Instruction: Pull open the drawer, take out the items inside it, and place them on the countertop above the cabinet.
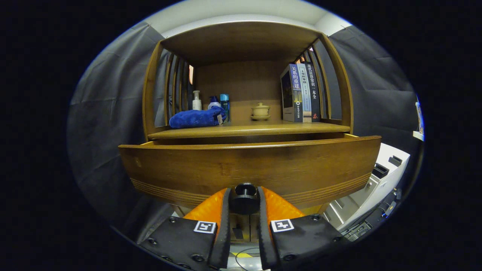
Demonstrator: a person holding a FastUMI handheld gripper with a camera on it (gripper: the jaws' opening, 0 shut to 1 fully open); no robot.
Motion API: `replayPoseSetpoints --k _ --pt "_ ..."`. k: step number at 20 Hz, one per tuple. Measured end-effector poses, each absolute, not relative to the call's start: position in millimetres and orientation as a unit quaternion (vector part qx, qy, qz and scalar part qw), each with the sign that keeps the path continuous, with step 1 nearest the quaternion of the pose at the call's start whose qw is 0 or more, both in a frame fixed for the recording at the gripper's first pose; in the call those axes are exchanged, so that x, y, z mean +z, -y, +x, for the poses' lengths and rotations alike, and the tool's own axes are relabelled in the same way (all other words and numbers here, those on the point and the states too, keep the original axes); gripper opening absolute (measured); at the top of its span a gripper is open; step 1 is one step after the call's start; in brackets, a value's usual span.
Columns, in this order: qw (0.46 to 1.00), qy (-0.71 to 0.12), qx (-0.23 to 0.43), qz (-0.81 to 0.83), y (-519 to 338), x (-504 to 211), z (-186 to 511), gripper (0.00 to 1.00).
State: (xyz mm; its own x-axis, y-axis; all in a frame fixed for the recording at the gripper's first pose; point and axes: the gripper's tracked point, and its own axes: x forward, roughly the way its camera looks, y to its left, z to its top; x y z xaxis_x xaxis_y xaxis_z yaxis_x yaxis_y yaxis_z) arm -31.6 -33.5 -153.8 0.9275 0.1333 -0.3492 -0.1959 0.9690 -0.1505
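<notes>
A wooden cabinet drawer (pixel 248 165) stands pulled out toward me, its wide front panel close ahead. My gripper (pixel 244 201) is shut on the drawer's dark round knob (pixel 244 195), with one finger pressing on each side of it. The drawer's inside is hidden behind the front panel. Above the drawer runs the wooden countertop (pixel 286 128). A folded blue cloth (pixel 196 117) lies on its left part.
At the back of the countertop stand a white pump bottle (pixel 196 101), a blue bottle (pixel 224 102) and a small lidded tea cup on a saucer (pixel 260 111). Three upright books (pixel 301 93) lean at the right. White equipment (pixel 380 177) stands right of the cabinet.
</notes>
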Motion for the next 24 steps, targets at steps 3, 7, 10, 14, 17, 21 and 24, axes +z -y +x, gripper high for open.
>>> replayPoseSetpoints --k 3,7,10,14,17,21,24 --pt "0.977 -0.173 0.085 -0.087 35.7 -153.2 -45.9 0.40" --pt "0.974 -0.188 0.095 -0.088 38.4 -152.1 -67.2 0.39" --pt "0.970 -0.206 0.101 -0.075 37.8 -151.5 -79.6 0.39" --pt "0.966 -0.228 0.100 -0.071 40.4 -151.5 -97.2 0.40" --pt "0.963 -0.246 0.093 -0.057 41.9 -151.3 -108.6 0.40" --pt "0.960 -0.265 0.078 -0.049 43.0 -153.0 -123.7 0.36" --pt "0.961 -0.263 0.074 -0.029 42.7 -148.7 -123.2 0.32"
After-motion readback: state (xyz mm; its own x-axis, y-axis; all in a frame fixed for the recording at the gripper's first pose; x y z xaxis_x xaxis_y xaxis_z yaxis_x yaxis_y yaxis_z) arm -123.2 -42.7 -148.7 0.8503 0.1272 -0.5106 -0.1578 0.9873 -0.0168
